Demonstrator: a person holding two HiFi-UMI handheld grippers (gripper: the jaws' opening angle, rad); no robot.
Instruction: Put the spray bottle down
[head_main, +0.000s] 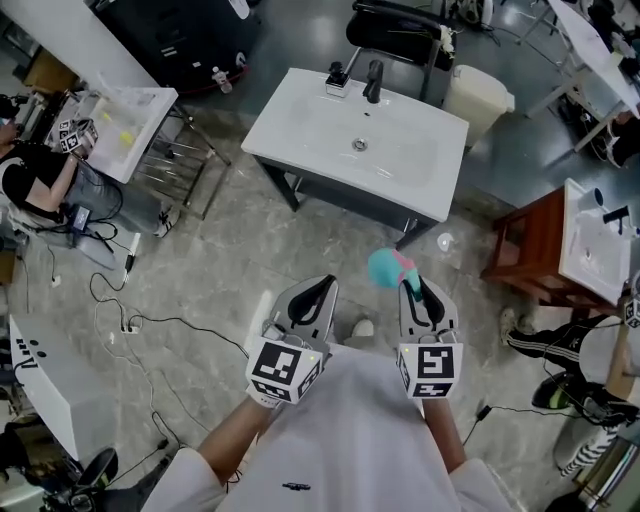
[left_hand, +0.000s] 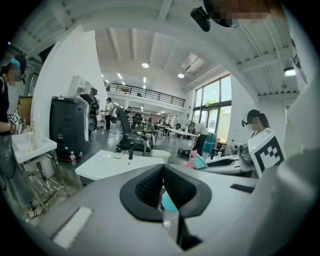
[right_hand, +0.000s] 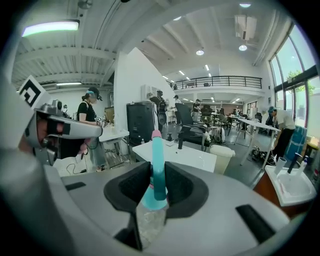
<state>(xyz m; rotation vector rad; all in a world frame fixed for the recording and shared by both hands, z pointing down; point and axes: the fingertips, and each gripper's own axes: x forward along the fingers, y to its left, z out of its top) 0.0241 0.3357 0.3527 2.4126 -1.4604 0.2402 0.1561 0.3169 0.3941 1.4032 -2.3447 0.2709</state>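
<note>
The spray bottle (head_main: 385, 268) has a teal head with a pink nozzle and a clear body. My right gripper (head_main: 415, 290) is shut on its neck and holds it in the air above the grey floor, nozzle pointing away from me. In the right gripper view the teal head (right_hand: 158, 155) stands upright between the black pads (right_hand: 182, 187). My left gripper (head_main: 320, 285) hangs beside it to the left, jaws closed together on nothing I can make out. In the left gripper view, the bottle (left_hand: 198, 161) shows off to the right of those closed jaws.
A white washbasin (head_main: 400, 160) with a black tap (head_main: 373, 80) stands ahead on a dark frame. A pale bin (head_main: 478, 100) sits behind it. A wooden stand with another basin (head_main: 590, 250) is at the right. Cables (head_main: 130, 320) trail over the floor at the left, near a person (head_main: 30, 180).
</note>
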